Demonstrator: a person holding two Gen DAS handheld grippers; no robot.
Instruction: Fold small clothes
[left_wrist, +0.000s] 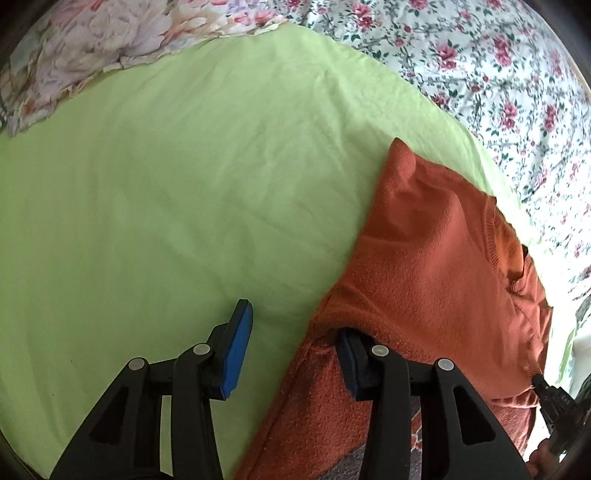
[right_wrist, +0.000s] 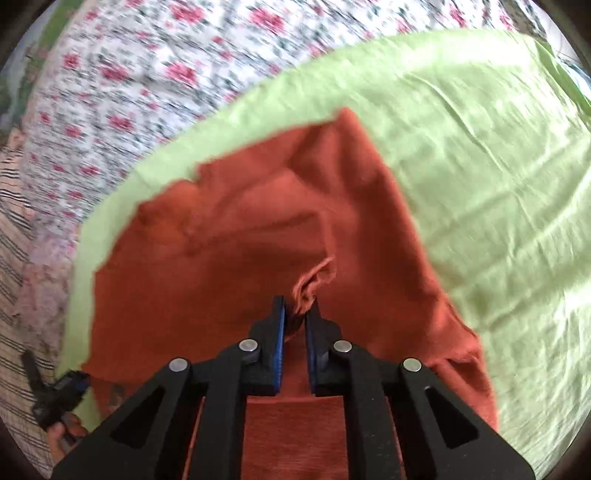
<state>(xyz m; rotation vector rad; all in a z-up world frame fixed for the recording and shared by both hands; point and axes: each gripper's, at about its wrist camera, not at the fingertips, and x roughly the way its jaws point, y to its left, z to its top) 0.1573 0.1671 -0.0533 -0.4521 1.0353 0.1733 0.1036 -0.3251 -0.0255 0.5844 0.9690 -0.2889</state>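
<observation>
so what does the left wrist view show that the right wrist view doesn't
Only the left wrist view shows the pale peony-print fabric and the left tongs open, one finger tucked under the sweater's edge. Only the right wrist view shows the striped fabric and the right tongs pinching a bunched bit of sweater. Both show the orange sweater on the green sheet, with the rose-print bedding beyond.

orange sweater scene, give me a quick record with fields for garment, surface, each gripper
garment: orange sweater, crumpled, partly lifted
surface: green sheet over a floral bedspread
left gripper: open, one finger tucked under the sweater's edge, the other over the sheet
right gripper: shut on a pinched bunch of sweater fabric
fold: not yet neat
</observation>
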